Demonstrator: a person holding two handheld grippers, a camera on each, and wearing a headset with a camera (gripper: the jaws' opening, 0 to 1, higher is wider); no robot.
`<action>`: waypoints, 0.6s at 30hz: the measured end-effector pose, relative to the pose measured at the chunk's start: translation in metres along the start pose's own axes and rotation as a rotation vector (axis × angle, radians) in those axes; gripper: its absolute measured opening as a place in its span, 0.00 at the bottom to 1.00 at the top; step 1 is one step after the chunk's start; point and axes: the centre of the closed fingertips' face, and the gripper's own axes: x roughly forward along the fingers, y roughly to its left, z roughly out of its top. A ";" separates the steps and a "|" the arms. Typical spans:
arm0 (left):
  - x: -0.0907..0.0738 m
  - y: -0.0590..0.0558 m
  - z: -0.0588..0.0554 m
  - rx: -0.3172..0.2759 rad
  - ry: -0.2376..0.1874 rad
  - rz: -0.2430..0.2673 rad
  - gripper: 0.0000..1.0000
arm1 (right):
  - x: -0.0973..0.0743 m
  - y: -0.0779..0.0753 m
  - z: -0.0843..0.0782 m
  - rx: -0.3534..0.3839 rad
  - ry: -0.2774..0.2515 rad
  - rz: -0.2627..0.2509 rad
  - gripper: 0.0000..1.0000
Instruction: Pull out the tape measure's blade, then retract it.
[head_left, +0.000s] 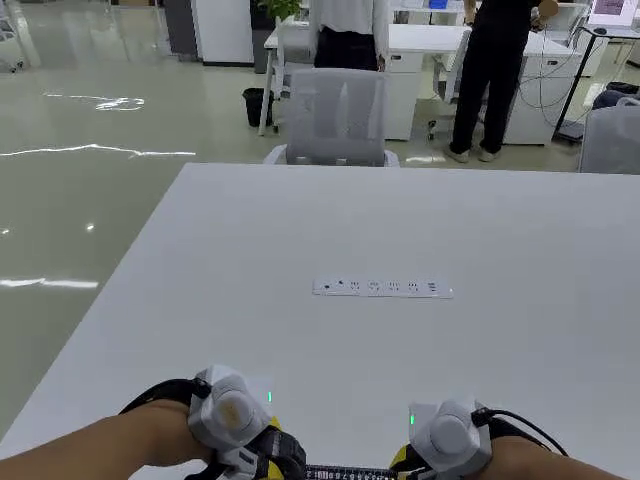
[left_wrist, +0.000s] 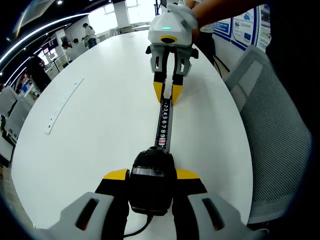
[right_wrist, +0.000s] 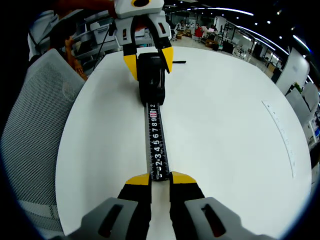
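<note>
— White workbench (head_left: 400, 220) below; where is the tape measure (left_wrist: 152, 187) sitting?
— Near its edge. I am clamping the case in my left gripper (left_wrist: 152, 175), and my right gripper (right_wrist: 160, 178) is pinching the tip of the blade (right_wrist: 155, 135), which is stretching between them.

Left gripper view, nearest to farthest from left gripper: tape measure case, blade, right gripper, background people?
1. tape measure case, held in its jaws.
2. blade, stretched ahead.
3. right gripper, on the blade's tip.
4. people, far upper left.

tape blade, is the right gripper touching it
Touching: the right gripper view shows the right gripper pinching the tape blade end between its yellow tips.
</note>
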 end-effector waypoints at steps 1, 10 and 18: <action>0.000 0.000 0.000 -0.001 -0.001 0.000 0.28 | 0.000 0.000 0.000 0.002 0.000 -0.001 0.11; 0.001 0.000 0.000 0.002 -0.001 -0.002 0.28 | -0.003 0.000 -0.006 0.005 0.023 0.006 0.11; 0.000 0.001 0.000 -0.004 -0.018 -0.006 0.28 | -0.006 -0.001 -0.013 0.029 0.003 -0.003 0.11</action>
